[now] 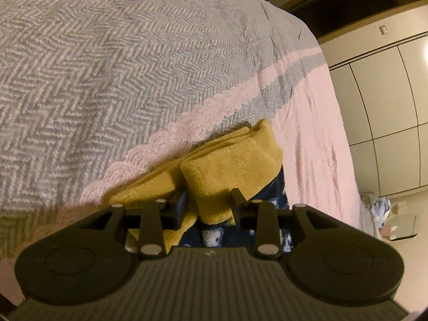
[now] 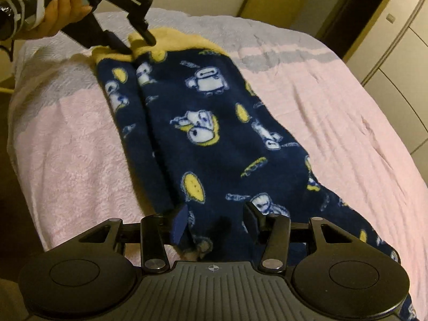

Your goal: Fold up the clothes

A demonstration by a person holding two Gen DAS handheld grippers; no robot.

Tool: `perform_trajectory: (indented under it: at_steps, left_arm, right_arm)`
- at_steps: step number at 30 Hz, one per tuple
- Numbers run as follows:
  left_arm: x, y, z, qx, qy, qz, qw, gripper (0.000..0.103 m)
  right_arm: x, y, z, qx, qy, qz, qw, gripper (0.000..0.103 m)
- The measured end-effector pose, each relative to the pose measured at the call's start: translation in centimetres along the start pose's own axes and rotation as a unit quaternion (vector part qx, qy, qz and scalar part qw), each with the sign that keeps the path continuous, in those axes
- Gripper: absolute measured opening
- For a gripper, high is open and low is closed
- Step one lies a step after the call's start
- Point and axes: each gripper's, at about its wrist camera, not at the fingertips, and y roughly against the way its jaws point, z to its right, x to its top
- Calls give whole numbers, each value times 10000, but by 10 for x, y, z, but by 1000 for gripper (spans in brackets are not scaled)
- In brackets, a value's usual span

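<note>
- The navy fleece garment (image 2: pixel 203 133), printed with white robots and yellow patches, lies stretched lengthwise along the pink bedspread (image 2: pixel 334 123). It looks folded once along its length, with a long crease running near its left edge; it still needs folding across to make a compact bundle, so I judge the job roughly midway.
- Its yellow cuffs (image 1: pixel 232 165) lie at the garment's far end, at the bedspread's lace trim and overlapping the grey herringbone blanket (image 1: pixel 93 67).
- The left gripper (image 1: pixel 208 200), held in a person's hand (image 2: pixel 57 13), sits at that cuff end. Its jaws stand partly apart with one yellow cuff between them. The pads look just clear of the fleece rather than pinching it, though the close view makes that hard to settle.
- The right gripper (image 2: pixel 216 215) is at the garment's near end, opposite the cuffs. Its jaws are about half open, straddling the navy fabric there, and neither pad appears to press on the cloth.
- With neither tool clamped, the likely next step is for each to close on its own end before one end is carried over to the other.
</note>
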Motion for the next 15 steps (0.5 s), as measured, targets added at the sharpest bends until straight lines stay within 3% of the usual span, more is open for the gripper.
perform_trajectory:
  at_steps: [1,2,3,4,7,11,13,15]
  left_arm:
    - [1,-1,0,-28,-17,20,10000,26]
    - [1,-1,0,-56,-33,40,10000,14]
    - [2,-2,1,-85,-50,60,9999,3]
    - [2,-2,1,-117,-73,96,9999,3]
    - [3,13,13,-429,-357,414,9976,3]
    - [-7,54,32,-1000,-1118,1013,9835,3]
    - [-17,67,27,-834,-1381,1137,9803,3]
    - [-24,60,9,-459,-1343,947,9853,3]
  right_arm:
    - [-2,-2,-2,29,132,-47,9999,46]
    - [-4,-3,-5,40,274,-86,9996,35]
    - [-6,-1,-5,62,368,-62,9993,12]
    - [-8,2,-4,86,410,-28,9991,1]
    - [-4,16,14,40,-54,274,9996,1]
    - [4,49,38,-129,-456,789,9958,1]
    - [3,57,34,94,-375,747,9965,1]
    - [-1,51,25,333,-283,517,9977,1]
